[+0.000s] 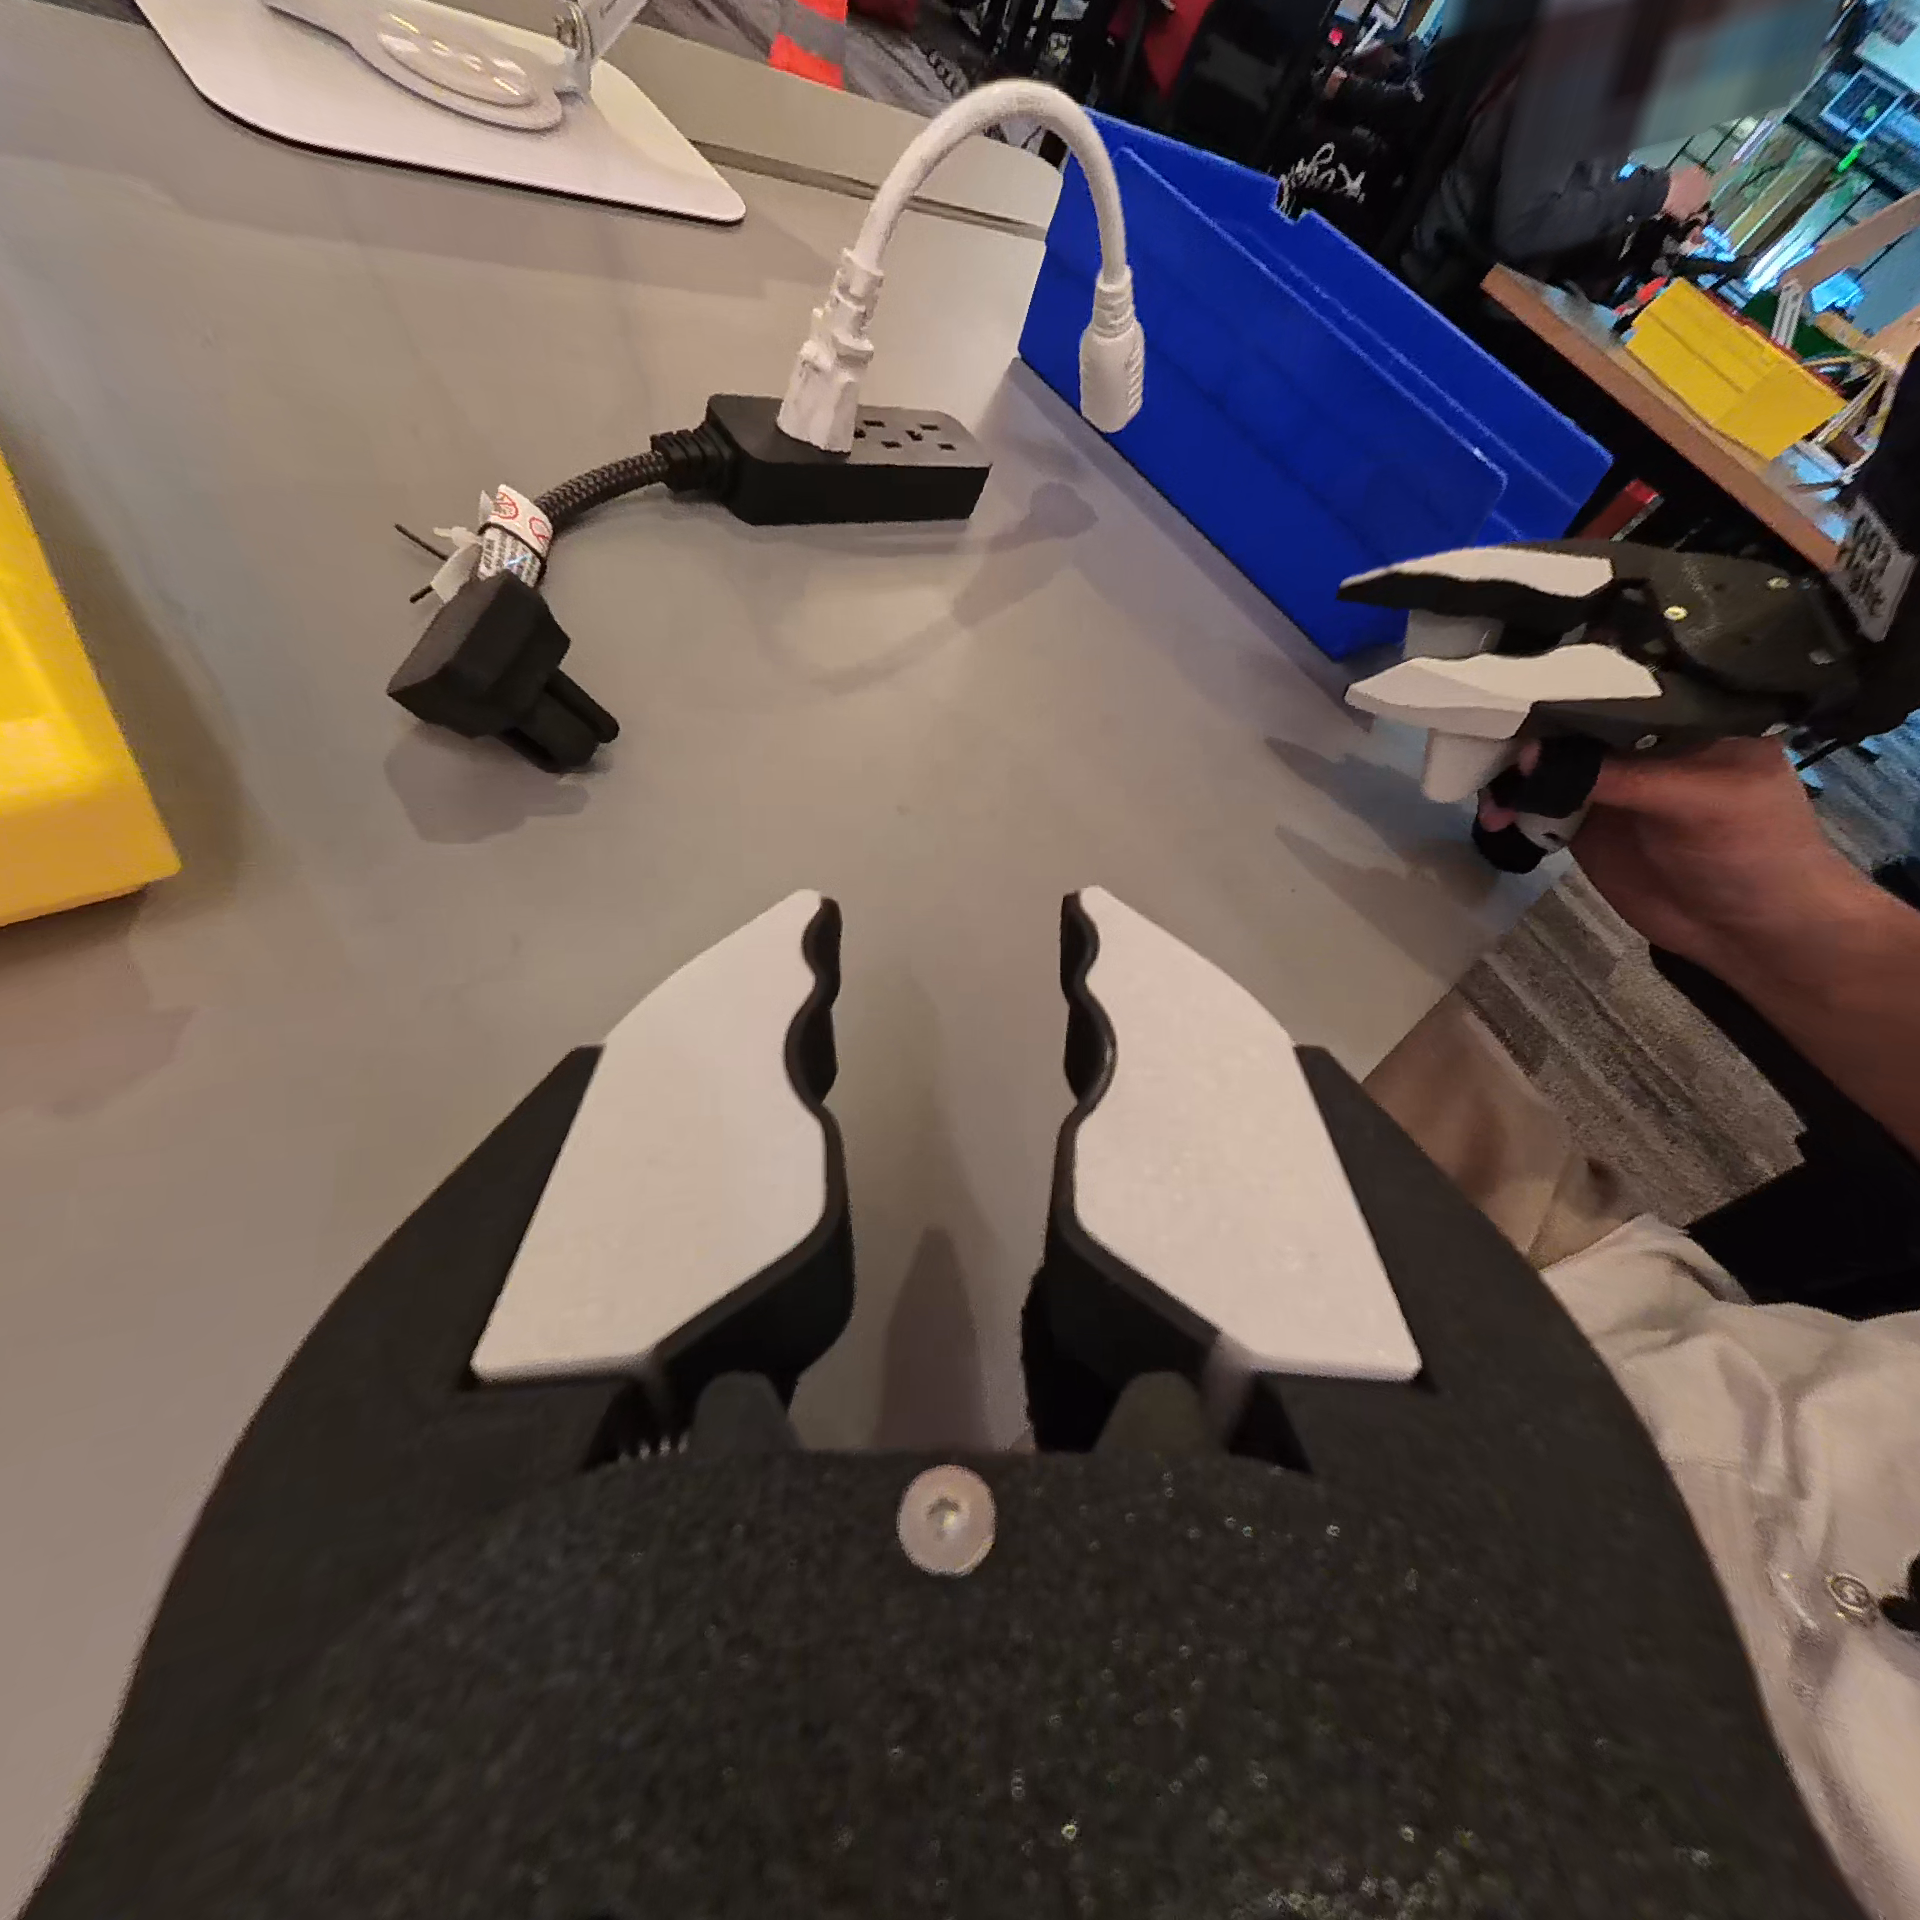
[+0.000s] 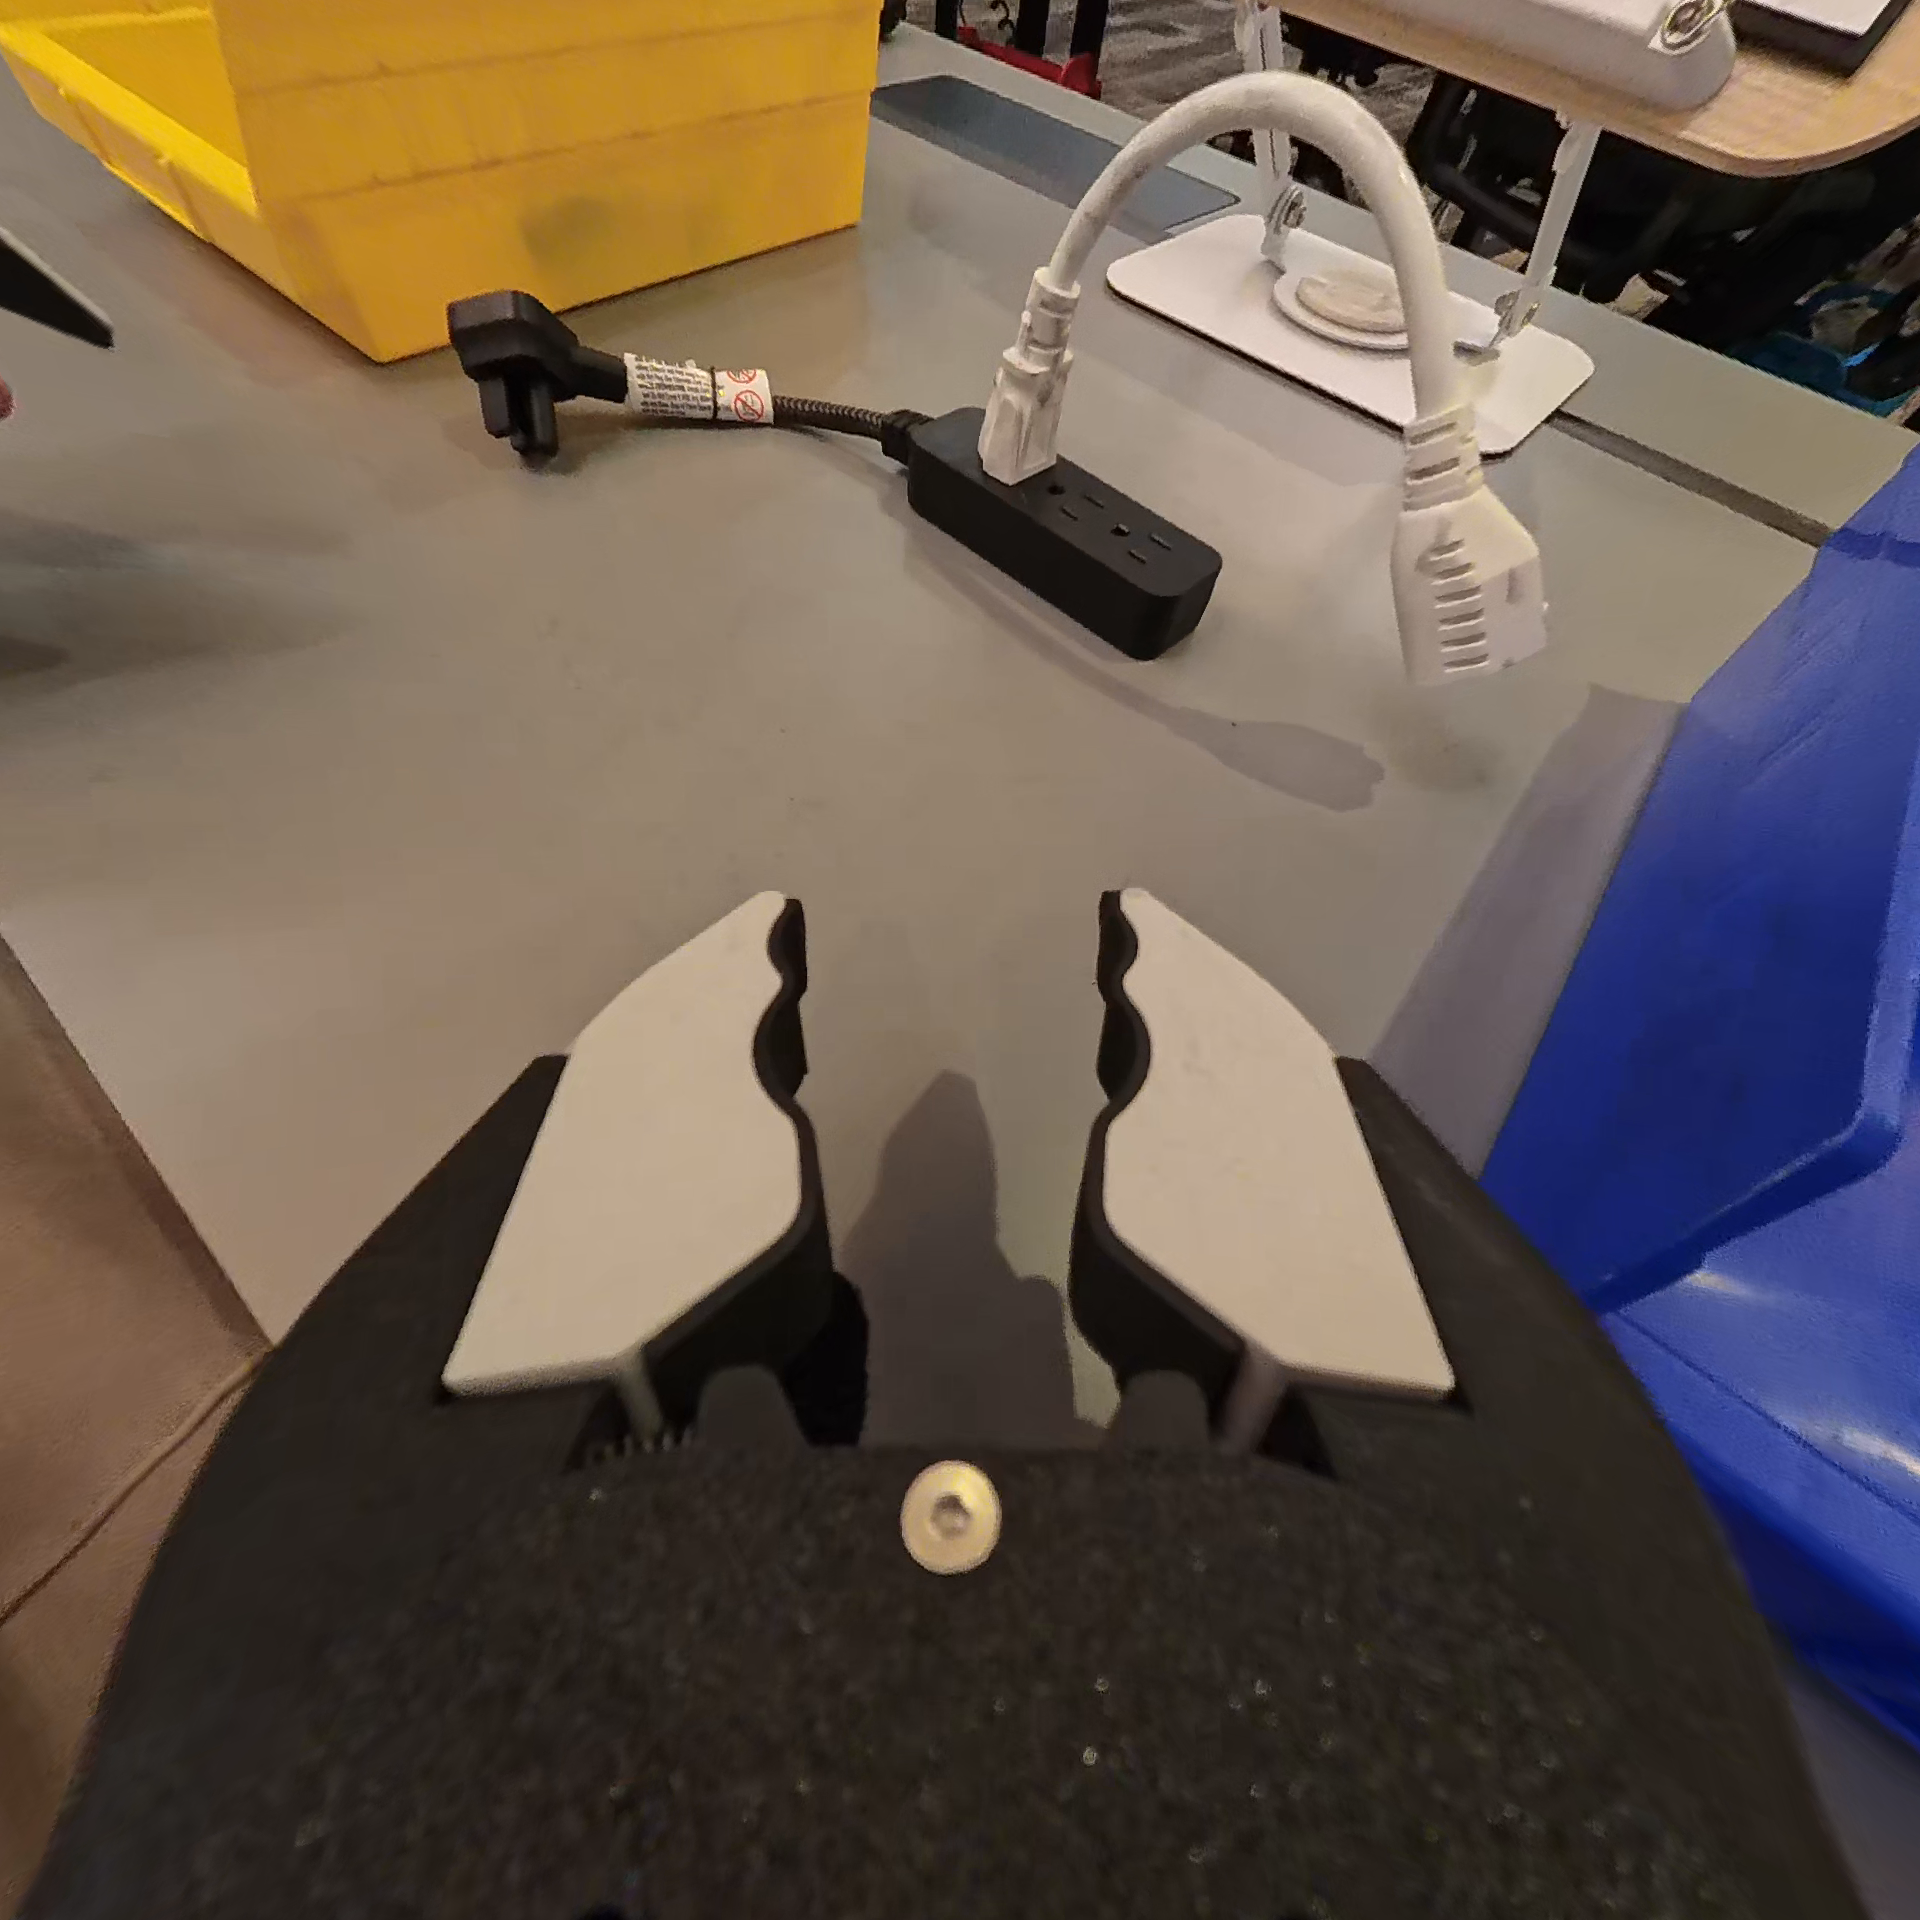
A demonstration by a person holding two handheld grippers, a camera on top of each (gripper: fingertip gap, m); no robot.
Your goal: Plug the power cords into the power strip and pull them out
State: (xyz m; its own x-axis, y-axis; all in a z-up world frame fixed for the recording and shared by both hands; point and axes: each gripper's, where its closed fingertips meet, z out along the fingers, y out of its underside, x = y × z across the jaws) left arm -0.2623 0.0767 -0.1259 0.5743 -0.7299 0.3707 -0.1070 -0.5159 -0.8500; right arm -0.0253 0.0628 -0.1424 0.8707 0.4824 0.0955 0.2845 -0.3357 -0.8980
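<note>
A black power strip (image 1: 862,462) (image 2: 1081,545) lies on the grey table (image 1: 935,727) (image 2: 623,727). A short white cord (image 1: 997,114) (image 2: 1247,114) has its plug (image 1: 826,390) (image 2: 1023,416) in the strip's end outlet and arches over; its socket end (image 1: 1112,358) (image 2: 1465,582) hangs free above the table. The strip's own black plug (image 1: 499,670) (image 2: 509,358) lies loose on the table. My left gripper (image 1: 948,920) is open and empty, well short of the strip. My right gripper (image 2: 951,920) is open and empty; it also shows in the left wrist view (image 1: 1361,644), held in a hand.
A blue bin (image 1: 1299,395) (image 2: 1714,1039) stands right of the strip. A yellow bin (image 1: 62,748) (image 2: 520,156) stands to the left. A white stand base (image 1: 447,114) (image 2: 1351,332) sits behind the strip. The table's near edge runs by the grippers.
</note>
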